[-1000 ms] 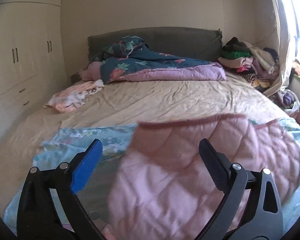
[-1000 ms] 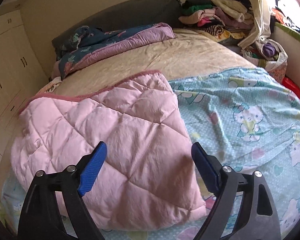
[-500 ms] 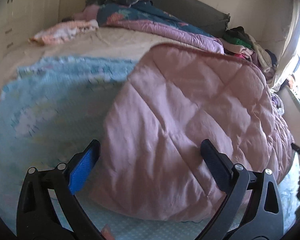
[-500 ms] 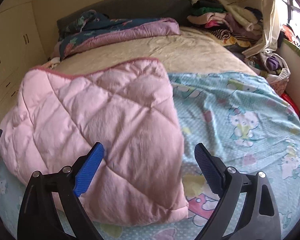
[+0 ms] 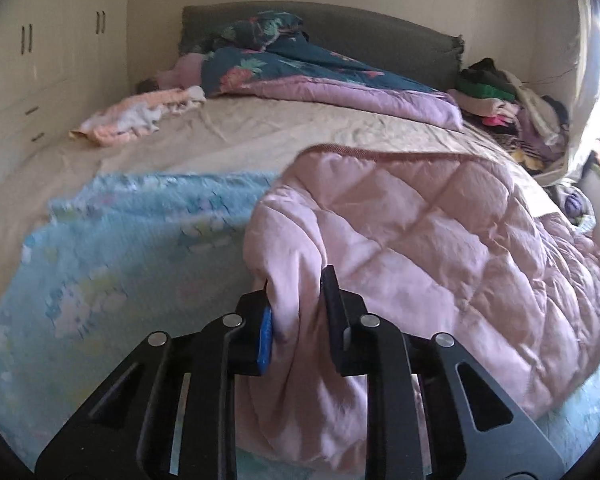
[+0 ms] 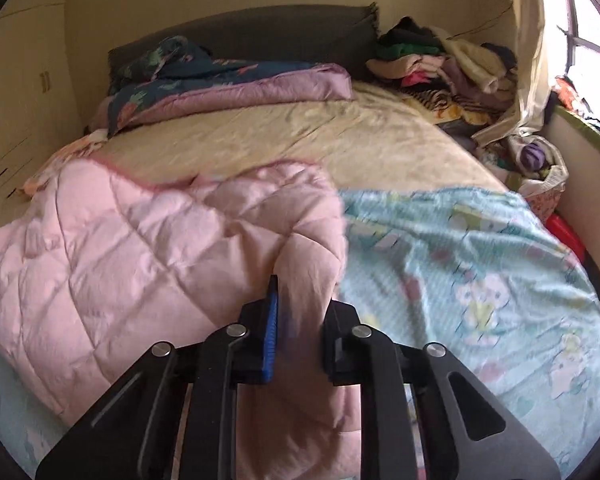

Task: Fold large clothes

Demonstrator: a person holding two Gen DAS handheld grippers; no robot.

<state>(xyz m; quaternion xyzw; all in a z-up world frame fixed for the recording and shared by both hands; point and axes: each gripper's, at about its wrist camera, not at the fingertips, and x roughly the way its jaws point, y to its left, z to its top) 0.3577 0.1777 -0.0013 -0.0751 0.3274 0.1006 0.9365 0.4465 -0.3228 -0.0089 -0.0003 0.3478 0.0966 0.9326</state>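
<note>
A pink quilted blanket [image 5: 440, 240] lies folded on a light blue cartoon-print sheet [image 5: 112, 256] at the near end of the bed. My left gripper [image 5: 296, 300] is shut on the blanket's near left corner, and pink fabric bulges up between its pads. In the right wrist view the same pink blanket [image 6: 140, 248] fills the left half, with the blue sheet [image 6: 480, 264] to its right. My right gripper [image 6: 300, 312] is shut on the blanket's near right corner, which is pinched and lifted into a ridge.
A beige bed sheet [image 5: 260, 136] covers the far half of the bed. A dark floral and purple duvet [image 5: 320, 76] lies at the grey headboard. A pink garment [image 5: 136, 116] sits far left. A clothes pile [image 6: 440, 64] fills the far right corner beside a curtain. White wardrobes [image 5: 40, 60] line the left wall.
Both grippers went from wide open to shut, each pinching a near corner of the pink blanket. The fabric at both corners is now bunched and lifted.
</note>
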